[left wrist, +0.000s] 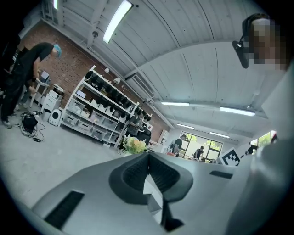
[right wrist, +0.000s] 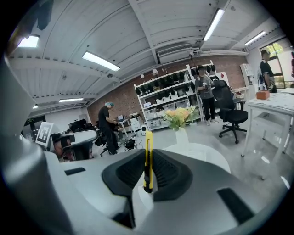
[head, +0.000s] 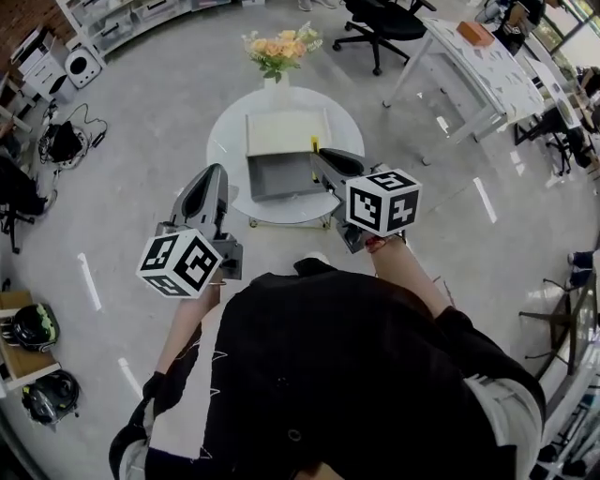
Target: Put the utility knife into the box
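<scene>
A yellow utility knife [right wrist: 148,160] stands upright between the jaws of my right gripper [right wrist: 148,172], which is shut on it. In the head view the knife [head: 315,144] shows as a yellow tip at the front of my right gripper [head: 323,161], just at the right edge of the open grey box [head: 281,174] with its pale lid [head: 287,131] laid back. My left gripper [head: 208,190] hangs left of the round white table [head: 232,122], off its edge. In its own view my left gripper [left wrist: 148,172] is shut with nothing between the jaws.
A vase of flowers [head: 278,52] stands at the table's far edge, behind the box. A black office chair [head: 384,23] and a long white desk [head: 487,66] lie beyond to the right. Shelving [right wrist: 170,98] and standing people [right wrist: 108,126] fill the back of the room.
</scene>
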A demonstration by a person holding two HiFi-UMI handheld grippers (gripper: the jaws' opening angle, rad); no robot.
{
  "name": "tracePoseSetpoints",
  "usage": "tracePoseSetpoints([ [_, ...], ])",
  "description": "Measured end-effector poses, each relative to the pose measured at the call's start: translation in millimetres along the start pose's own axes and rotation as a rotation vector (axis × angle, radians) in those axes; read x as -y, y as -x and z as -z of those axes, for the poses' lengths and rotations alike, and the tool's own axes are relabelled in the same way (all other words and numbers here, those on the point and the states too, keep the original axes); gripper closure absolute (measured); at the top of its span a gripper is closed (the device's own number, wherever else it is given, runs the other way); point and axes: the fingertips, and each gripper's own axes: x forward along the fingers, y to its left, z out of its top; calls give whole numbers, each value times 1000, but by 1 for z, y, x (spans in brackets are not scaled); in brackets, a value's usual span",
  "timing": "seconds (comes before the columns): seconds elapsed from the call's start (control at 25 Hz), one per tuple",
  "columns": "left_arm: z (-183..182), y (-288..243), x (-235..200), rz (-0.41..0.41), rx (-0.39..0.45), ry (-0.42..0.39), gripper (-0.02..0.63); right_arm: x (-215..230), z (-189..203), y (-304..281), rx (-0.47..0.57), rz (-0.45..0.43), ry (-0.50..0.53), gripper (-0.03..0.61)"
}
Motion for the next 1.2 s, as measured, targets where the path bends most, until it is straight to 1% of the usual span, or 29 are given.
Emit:
tracePoseSetpoints([
  [0.16,-5,11,-16,-66,31,1,603,7,4,-17,-34,-19,4,526],
  [0.28,-10,20,-29,-130,64,5,603,10,8,-32,-73,-36,29,526],
  [0.4,-10,25,-39,-191,85,25,603,9,13,-47,-116,-74,61,526],
  [0.68,-16,28,-50,-310,129,38,603,12,36,-87,-266,-174,130,526],
  [0.84,-15,34,-58,-383,152,47,603,18,50,-108,-339,-214,174,526],
  [1.2,-13,45,-72,-491,186,65,603,25,78,-138,-462,-272,221,526],
])
